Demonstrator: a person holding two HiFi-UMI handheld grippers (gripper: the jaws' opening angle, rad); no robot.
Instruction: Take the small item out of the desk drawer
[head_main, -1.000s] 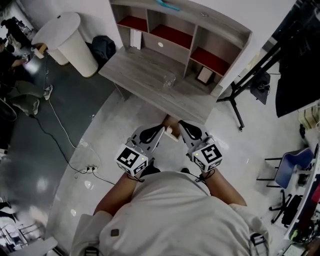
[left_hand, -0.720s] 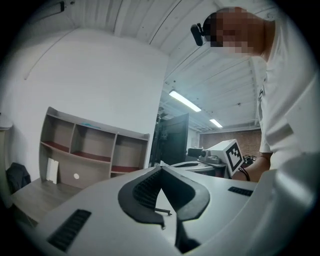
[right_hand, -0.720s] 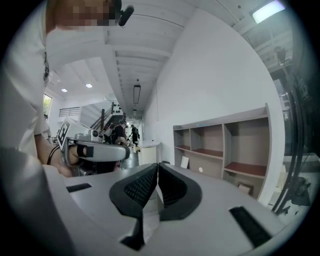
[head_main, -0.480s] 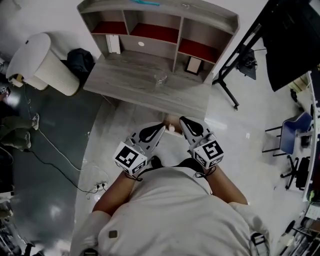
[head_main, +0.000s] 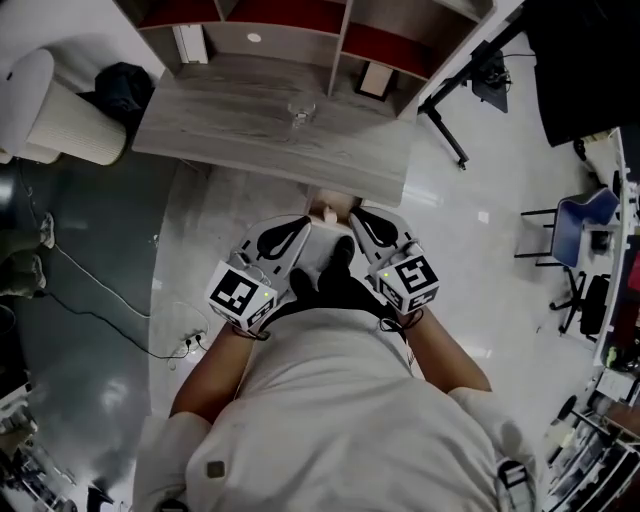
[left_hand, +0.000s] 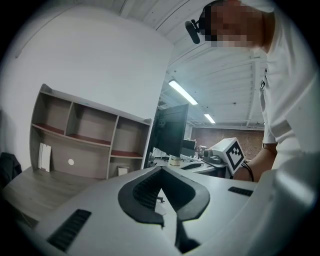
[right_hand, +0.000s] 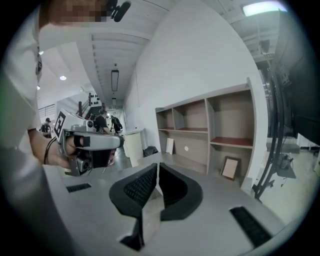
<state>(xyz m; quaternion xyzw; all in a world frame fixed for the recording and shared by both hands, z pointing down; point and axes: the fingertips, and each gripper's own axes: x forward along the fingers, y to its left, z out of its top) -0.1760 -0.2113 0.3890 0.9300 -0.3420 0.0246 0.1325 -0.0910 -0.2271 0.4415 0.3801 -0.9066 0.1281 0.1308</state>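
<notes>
Small item not in view, presumably inside the drawer, which I can't see open under the desk (head_main: 250, 130) front edge. Left gripper (head_main: 303, 224) and right gripper (head_main: 358, 216) are both clenched with nothing between the jaws, side by side just short of that edge, flanking a pale knob-like bit (head_main: 325, 208). Nothing done yet: open drawer, grab item, lift out.

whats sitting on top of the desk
Only a small clear glass stands on the desk top. Behind it, the shelf unit holds a white upright item and a small frame. Whatever lies below the top is covered.
</notes>
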